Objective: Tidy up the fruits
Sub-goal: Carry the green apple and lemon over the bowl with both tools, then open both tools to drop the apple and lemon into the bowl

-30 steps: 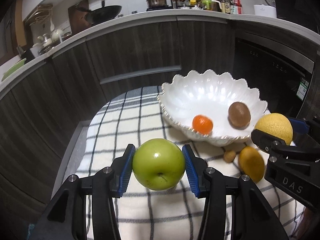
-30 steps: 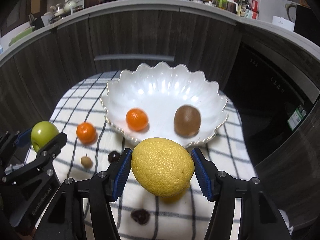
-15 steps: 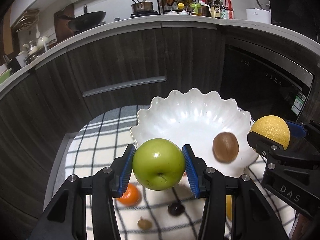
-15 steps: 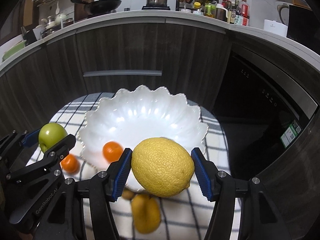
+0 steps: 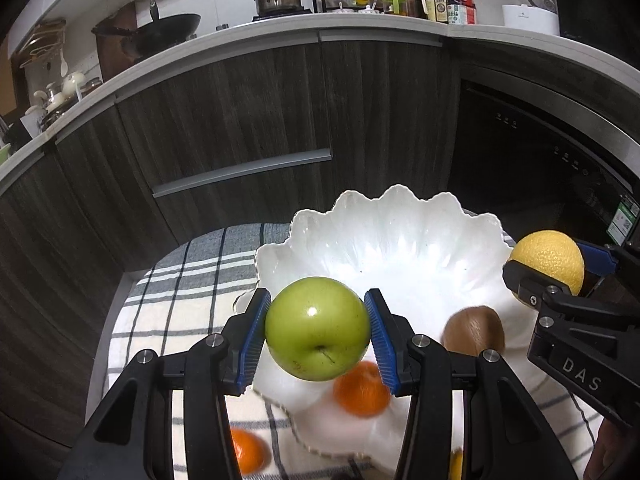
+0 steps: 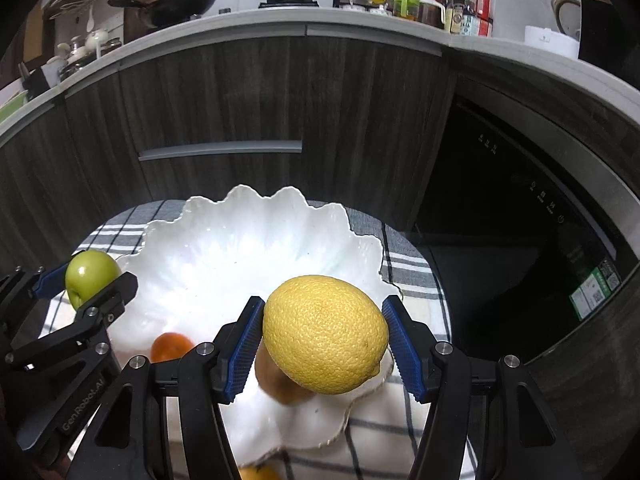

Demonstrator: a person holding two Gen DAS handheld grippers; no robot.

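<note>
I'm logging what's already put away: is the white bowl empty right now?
Not empty. The white bowl holds a brown kiwi and an orange tangerine; the green apple is gripped above it.

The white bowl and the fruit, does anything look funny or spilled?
Nothing is spilled or broken. The white bowl sits upright on the checked cloth, holding an orange and a kiwi. One more orange lies outside it on the cloth.
</note>
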